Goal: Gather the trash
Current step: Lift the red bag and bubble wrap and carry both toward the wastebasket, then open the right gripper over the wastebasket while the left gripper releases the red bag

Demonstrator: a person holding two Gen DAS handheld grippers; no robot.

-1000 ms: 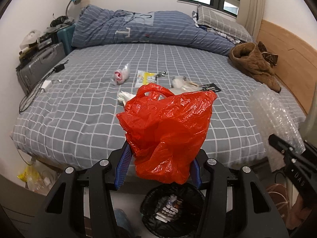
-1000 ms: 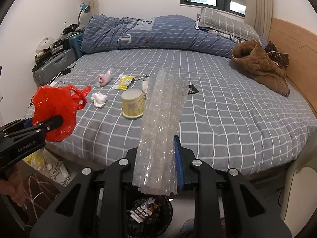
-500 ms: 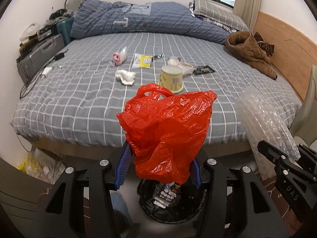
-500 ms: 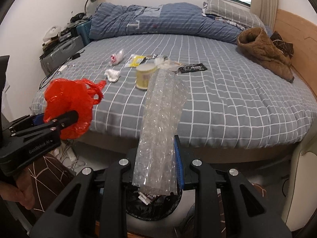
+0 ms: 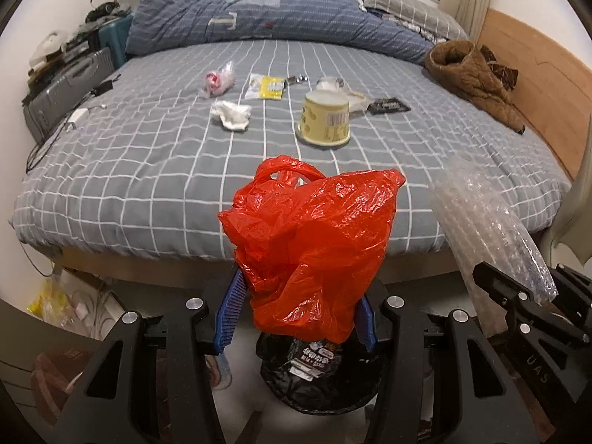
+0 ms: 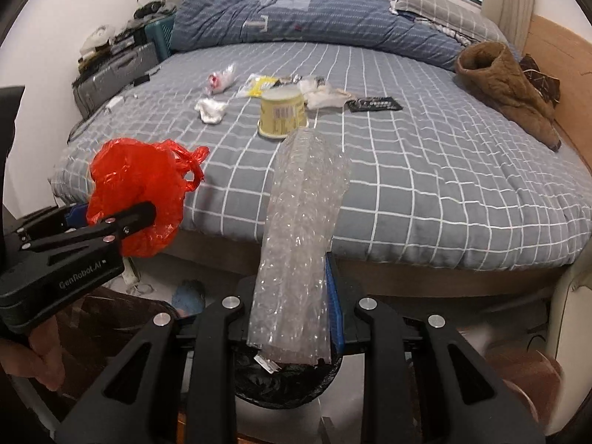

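Observation:
My left gripper (image 5: 296, 310) is shut on a crumpled red plastic bag (image 5: 314, 244), held above a black-lined trash bin (image 5: 318, 377) on the floor. My right gripper (image 6: 296, 307) is shut on a roll of clear bubble wrap (image 6: 299, 244), held over the same bin (image 6: 288, 384). The bubble wrap also shows at the right of the left wrist view (image 5: 488, 229), and the red bag at the left of the right wrist view (image 6: 137, 192). On the bed lie a yellow paper cup (image 5: 325, 122), a white tissue (image 5: 231, 114), a yellow wrapper (image 5: 266, 87) and a black packet (image 5: 390, 105).
The bed (image 5: 148, 185) with a grey checked cover fills the view beyond the bin. A blue duvet (image 5: 259, 14) and a brown coat (image 5: 473, 77) lie on it. A grey suitcase (image 5: 63, 92) and clutter stand at the left. A wooden headboard (image 5: 540, 85) is at the right.
Both grippers have drawn back from the bed and lowered with their loads. The trash bin has come further into view under both of them.

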